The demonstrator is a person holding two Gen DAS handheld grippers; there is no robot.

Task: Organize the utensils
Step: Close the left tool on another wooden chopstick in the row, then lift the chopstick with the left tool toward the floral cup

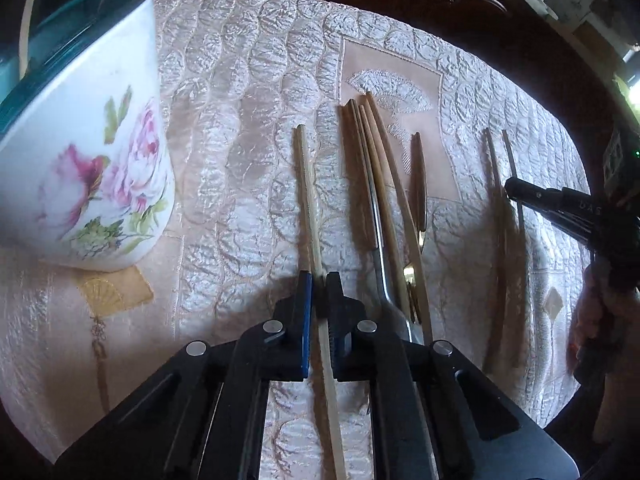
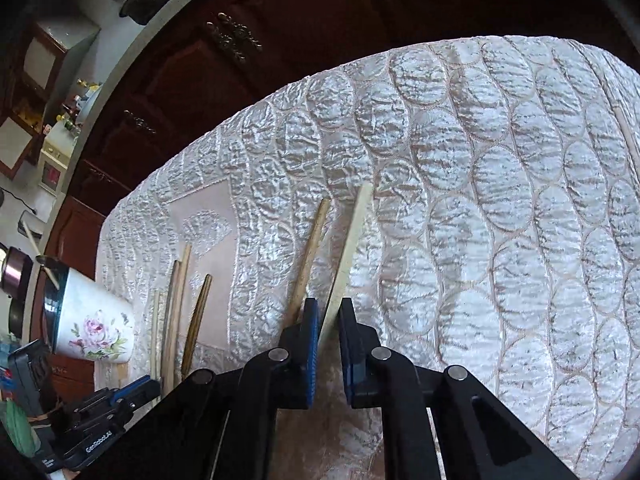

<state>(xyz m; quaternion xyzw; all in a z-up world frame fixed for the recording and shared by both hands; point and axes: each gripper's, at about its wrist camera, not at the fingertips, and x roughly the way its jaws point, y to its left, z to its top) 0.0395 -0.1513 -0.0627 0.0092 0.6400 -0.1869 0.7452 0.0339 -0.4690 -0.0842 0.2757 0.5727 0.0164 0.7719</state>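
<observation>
My left gripper (image 1: 319, 290) is shut on a pale chopstick (image 1: 306, 184) that lies on the quilted cloth and runs back between the pads. To its right lies a bundle of wooden chopsticks (image 1: 374, 168) with a metal utensil handle (image 1: 380, 248) among them, then a dark chopstick (image 1: 417, 176). Further right, my right gripper (image 1: 510, 190) sits at two brown chopsticks (image 1: 496, 216). In the right wrist view my right gripper (image 2: 329, 308) is shut on a flat pale chopstick (image 2: 354, 240), with a brown chopstick (image 2: 312, 252) just to its left. My left gripper (image 2: 146, 386) shows at lower left.
A white cup with pink flowers (image 1: 92, 176) stands at the left, also seen as the cup (image 2: 94, 320), with a stick (image 2: 46, 270) in it. Dark wooden cabinets (image 2: 248, 92) run behind the cloth-covered table (image 2: 500, 200). A person's hand (image 1: 588, 320) holds the right gripper.
</observation>
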